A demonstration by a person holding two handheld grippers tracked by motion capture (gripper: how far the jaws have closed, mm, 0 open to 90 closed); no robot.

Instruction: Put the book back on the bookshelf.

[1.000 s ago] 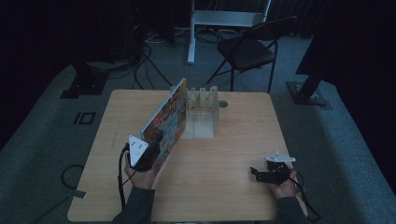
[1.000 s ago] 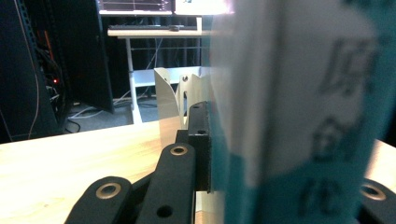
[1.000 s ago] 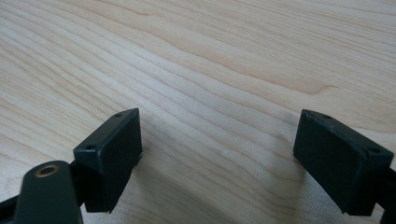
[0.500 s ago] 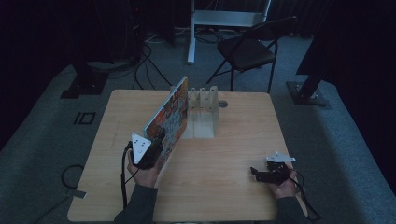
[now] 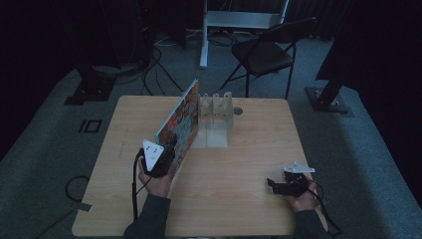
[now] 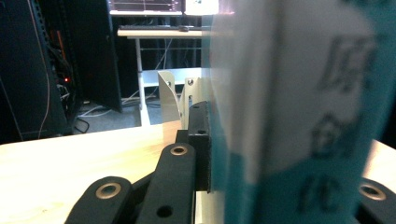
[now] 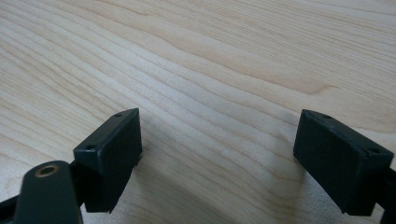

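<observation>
Gripping the near edge of an upright book (image 5: 180,121), left gripper (image 5: 167,155) holds it just left of the white rack (image 5: 217,119). Right gripper (image 5: 272,183) rests near-right on the table (image 5: 259,139), jaws wide apart, nothing between them.

The high view is dim and slightly soft; the room around the table (image 5: 249,149) falls to near black, and the pale wooden top is the brightest area. Detail there is low and grainy. In the left gripper view the book (image 6: 299,112) pressed close to the lens is heavily blurred, its printed characters smeared, while the monitor glow behind the table is blown out. The right gripper view is bright and evenly lit; wood grain is sharp, and soft shadows pool beneath both black jaws.
</observation>
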